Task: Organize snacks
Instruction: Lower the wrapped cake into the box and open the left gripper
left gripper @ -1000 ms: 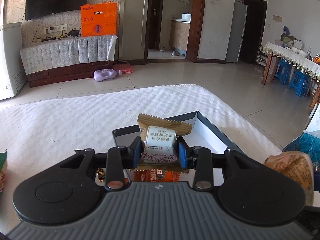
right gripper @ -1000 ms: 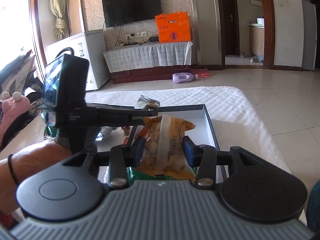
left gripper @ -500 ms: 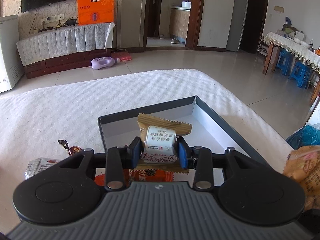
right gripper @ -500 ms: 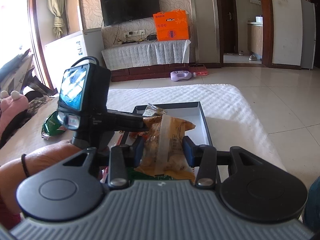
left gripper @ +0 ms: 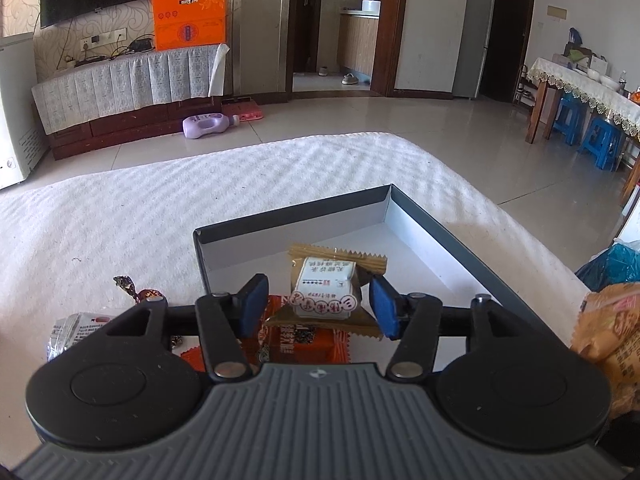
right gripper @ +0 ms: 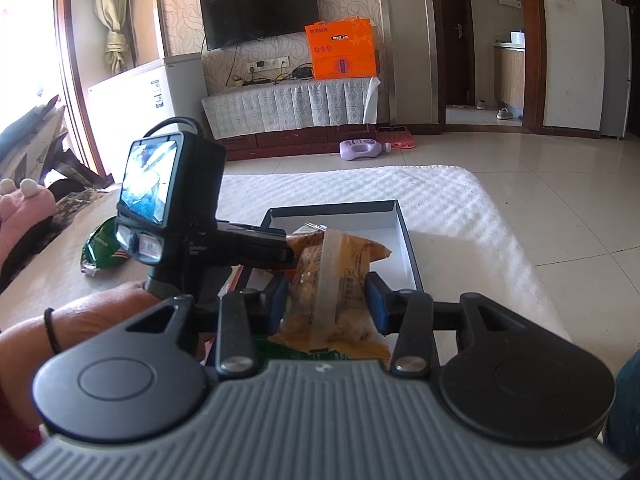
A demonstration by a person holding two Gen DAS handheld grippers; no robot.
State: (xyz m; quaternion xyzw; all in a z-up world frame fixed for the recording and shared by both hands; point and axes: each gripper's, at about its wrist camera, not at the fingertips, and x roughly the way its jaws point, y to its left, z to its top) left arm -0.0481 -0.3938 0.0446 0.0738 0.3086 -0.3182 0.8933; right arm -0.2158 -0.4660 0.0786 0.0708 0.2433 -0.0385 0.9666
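Note:
A shallow dark-rimmed box with a white inside (left gripper: 440, 236) lies on the white tablecloth; it also shows in the right wrist view (right gripper: 404, 232). My left gripper (left gripper: 318, 308) is open over the box's near end. A small brown-and-white wrapped snack (left gripper: 326, 288) sits between its jaws, free of both pads, above an orange packet (left gripper: 304, 342). My right gripper (right gripper: 326, 300) is shut on a yellow-orange pastry packet (right gripper: 332, 276), held above the box's near edge. That packet shows at the right edge of the left wrist view (left gripper: 612, 328).
Left of the box lie a dark twisted candy (left gripper: 134, 290) and a silver packet (left gripper: 70, 330). A green snack bag (right gripper: 102, 248) lies at the table's left. The left gripper's handle and camera (right gripper: 168, 200) and the hand stand left of my right gripper. A blue bag (left gripper: 616, 264) is at right.
My left gripper has opened and let go of the brown-and-white snack over the box. The right gripper keeps its hold on the pastry packet and has shifted slightly.

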